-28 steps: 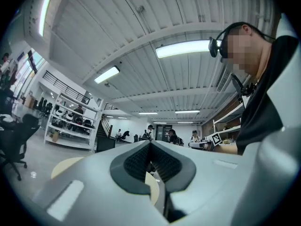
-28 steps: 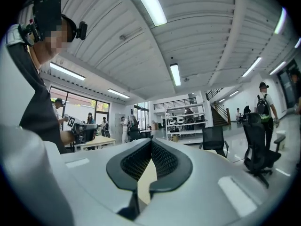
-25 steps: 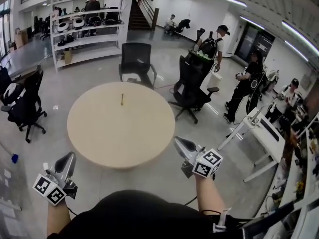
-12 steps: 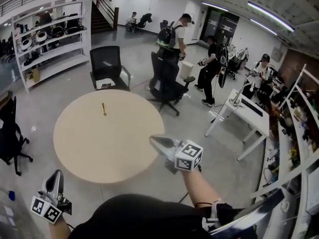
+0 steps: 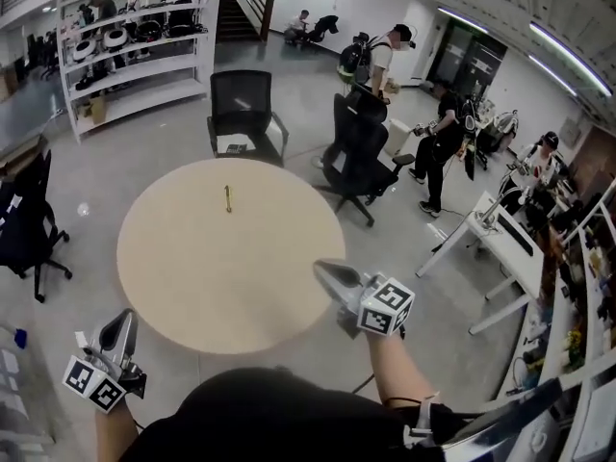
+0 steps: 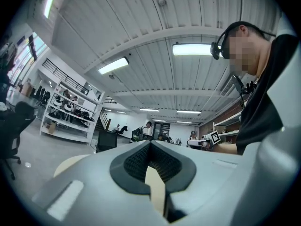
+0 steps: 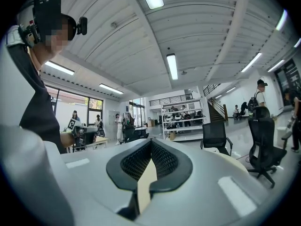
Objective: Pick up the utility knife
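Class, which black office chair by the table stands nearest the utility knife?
The chair beyond the round table, straight behind the utility knife; the left one and the right one stand farther off.

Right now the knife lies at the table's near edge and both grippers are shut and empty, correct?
No: the head view shows the knife on the far side of the table. The left gripper and right gripper are shut and empty, as you say.

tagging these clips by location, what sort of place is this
Likely an open-plan lab or office: white shelving stocked with gear, black office chairs, and white desks along the right.
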{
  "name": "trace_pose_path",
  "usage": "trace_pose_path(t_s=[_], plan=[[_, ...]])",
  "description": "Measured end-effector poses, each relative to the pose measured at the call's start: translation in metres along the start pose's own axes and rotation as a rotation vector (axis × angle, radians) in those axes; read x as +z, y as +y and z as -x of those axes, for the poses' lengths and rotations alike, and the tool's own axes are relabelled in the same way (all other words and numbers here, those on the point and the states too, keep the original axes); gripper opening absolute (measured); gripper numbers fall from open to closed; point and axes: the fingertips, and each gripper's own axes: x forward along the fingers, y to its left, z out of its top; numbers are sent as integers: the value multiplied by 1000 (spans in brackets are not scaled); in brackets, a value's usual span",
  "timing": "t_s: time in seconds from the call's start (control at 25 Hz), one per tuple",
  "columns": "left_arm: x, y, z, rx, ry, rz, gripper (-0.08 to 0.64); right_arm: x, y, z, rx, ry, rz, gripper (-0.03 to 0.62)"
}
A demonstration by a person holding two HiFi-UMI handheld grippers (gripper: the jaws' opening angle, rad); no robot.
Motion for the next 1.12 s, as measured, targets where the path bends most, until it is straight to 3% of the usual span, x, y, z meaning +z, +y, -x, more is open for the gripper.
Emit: trace_pose_path(t_s=[0.28,0.52,0.76,1.12], plan=[[-7,8,-67,116,-8,-36,-12,-3,-92,-45,103,-15,-23,15],[0,-15,-145,160,-7,-72,-12,21,-177,-73,192,-54,-22,15],[-12,-18,-192,225,35,-62,-12,6,-236,-91,244,-43,-60,15],[-22,4,-230,180,106,-67,-12,-20,-267,-114,214,-25,-121,15]])
